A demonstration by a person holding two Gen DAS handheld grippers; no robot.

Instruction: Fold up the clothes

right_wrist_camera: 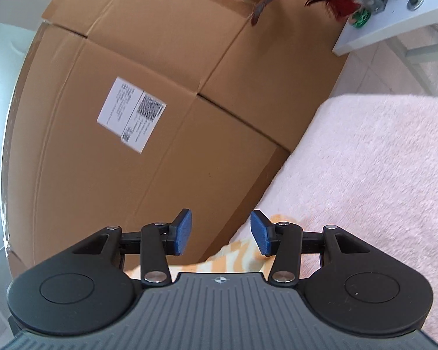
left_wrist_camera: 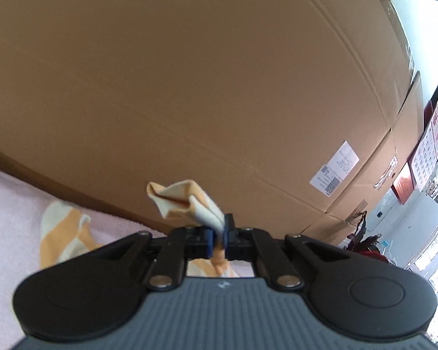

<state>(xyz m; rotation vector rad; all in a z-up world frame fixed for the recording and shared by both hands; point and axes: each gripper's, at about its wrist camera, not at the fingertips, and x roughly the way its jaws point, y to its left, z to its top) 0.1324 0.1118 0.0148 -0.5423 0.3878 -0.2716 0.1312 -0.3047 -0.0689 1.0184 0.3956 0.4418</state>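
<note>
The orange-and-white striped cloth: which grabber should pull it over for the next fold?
Probably the left. The left gripper is already shut on a bunched corner of the orange-and-white striped cloth, held above the fuzzy pink cover. The right gripper is open, holding nothing.

My left gripper (left_wrist_camera: 218, 234) is clamped fully closed, blue pads pinching a bunch of orange-and-white striped cloth (left_wrist_camera: 184, 199), pointing slightly below level. My right gripper (right_wrist_camera: 221, 233) has its jaws parted about halfway, nothing between the pads, rolled hard sideways.
</note>
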